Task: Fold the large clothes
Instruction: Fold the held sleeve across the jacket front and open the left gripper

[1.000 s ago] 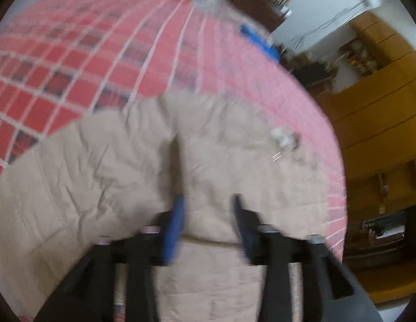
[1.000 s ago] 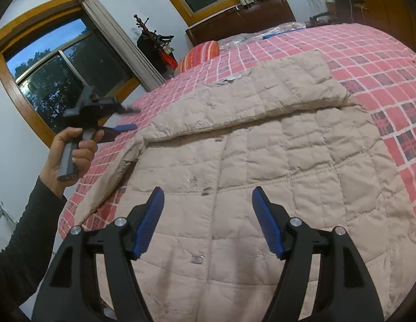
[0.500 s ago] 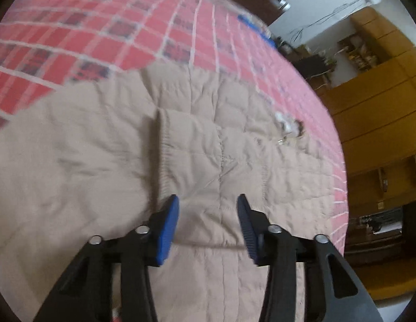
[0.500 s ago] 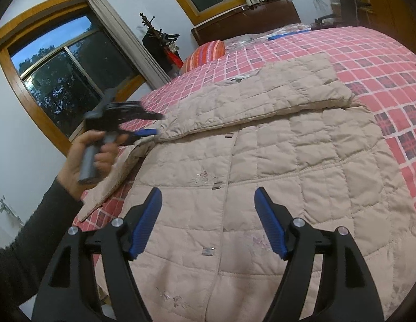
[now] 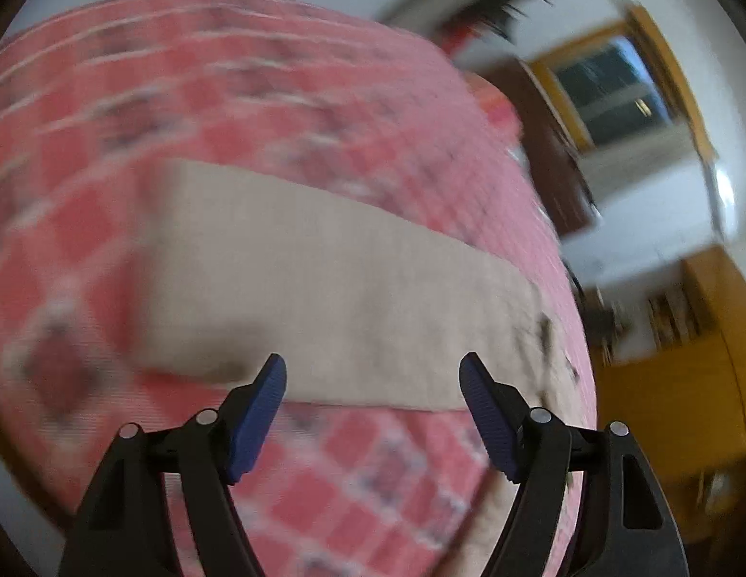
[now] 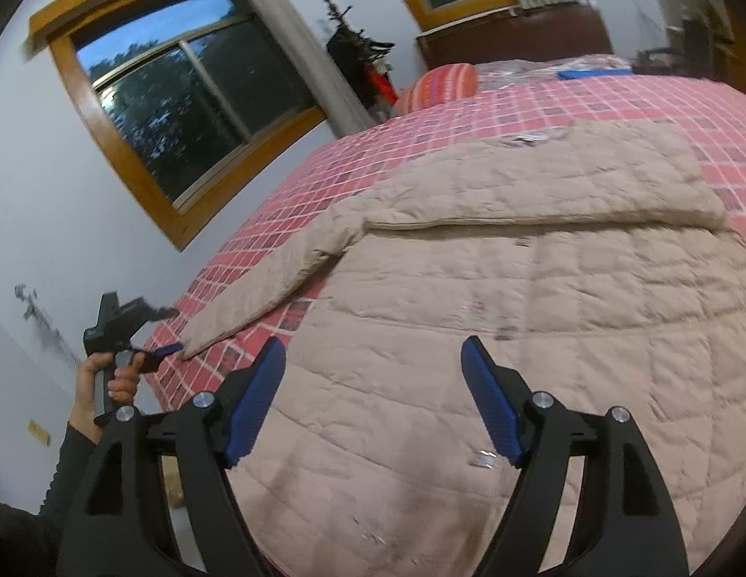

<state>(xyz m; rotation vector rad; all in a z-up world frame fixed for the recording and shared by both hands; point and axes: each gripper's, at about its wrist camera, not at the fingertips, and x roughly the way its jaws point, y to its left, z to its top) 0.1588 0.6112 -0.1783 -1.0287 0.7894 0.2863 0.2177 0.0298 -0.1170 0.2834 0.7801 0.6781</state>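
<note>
Beige quilted coat (image 6: pixel 541 288), red-checked bedspread (image 6: pixel 469 115)

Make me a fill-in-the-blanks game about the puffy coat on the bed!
1. The beige coat lies on a bedspread checked in white and ____.
2. The right gripper has its fingers ____.
3. The left gripper points at the coat's long ____.
4. The striped pillow lies near the ____ of the bed.

Missing words: red; open; sleeve; head
</note>
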